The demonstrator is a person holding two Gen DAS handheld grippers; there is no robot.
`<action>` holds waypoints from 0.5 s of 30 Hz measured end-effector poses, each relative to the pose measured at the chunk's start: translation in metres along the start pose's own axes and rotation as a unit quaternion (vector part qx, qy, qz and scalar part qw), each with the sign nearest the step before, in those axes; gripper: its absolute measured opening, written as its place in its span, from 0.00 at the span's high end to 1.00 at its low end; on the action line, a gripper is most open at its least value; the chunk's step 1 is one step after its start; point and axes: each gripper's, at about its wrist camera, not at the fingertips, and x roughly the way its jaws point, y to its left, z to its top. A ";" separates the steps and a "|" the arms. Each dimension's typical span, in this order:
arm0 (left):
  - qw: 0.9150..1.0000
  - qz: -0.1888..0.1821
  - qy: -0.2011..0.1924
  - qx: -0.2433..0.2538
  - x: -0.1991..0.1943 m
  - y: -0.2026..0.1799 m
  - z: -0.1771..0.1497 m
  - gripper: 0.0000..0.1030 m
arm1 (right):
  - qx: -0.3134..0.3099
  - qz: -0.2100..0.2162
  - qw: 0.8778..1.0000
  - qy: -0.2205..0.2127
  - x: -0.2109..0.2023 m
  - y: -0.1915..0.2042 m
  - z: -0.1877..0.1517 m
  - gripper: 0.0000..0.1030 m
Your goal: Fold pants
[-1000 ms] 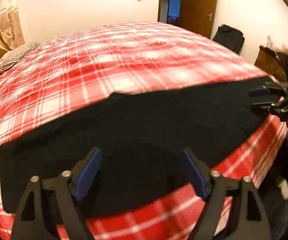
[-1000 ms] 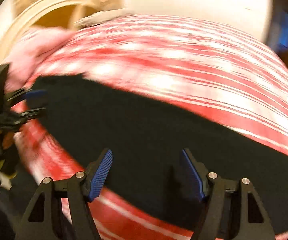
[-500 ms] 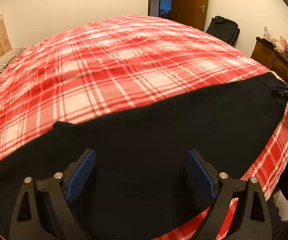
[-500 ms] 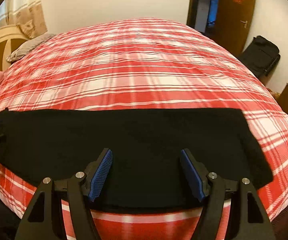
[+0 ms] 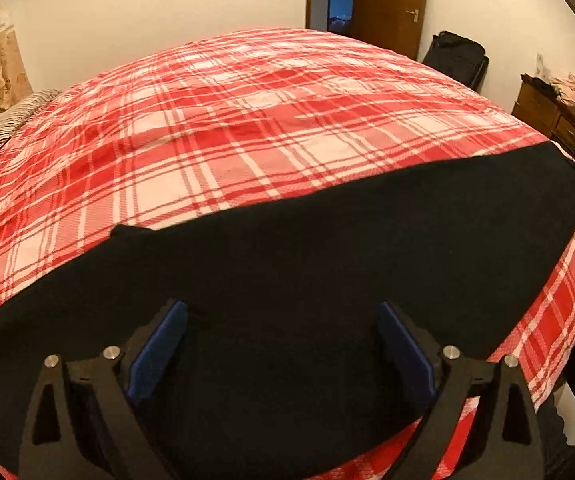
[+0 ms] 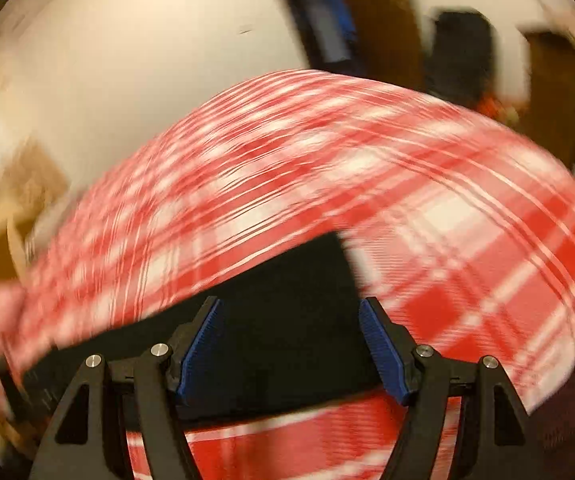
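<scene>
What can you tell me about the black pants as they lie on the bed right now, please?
The black pants look like soft, matte knit fabric, laid flat as one long band along the near edge of the red plaid bedspread. A small corner juts out on the far edge. Both the left gripper and right gripper hover open above them, gripping nothing.

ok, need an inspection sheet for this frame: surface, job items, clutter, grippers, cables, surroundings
Surface: bed with red plaid cover, mostly bare.
Job's things: black pants laid flat in a long strip along the near edge.
Clutter: striped pillow at the far left corner.
Grippers: left gripper open over the pants; right gripper open at the pants' end, view blurred.
Cables: nothing seen.
Surroundings: brown door, black bag, wooden dresser by the white wall.
</scene>
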 end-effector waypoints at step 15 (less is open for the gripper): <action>1.000 -0.002 0.002 -0.027 0.003 0.009 -0.004 0.05 | 0.099 0.078 0.992 0.025 0.008 -0.035 -0.008 0.33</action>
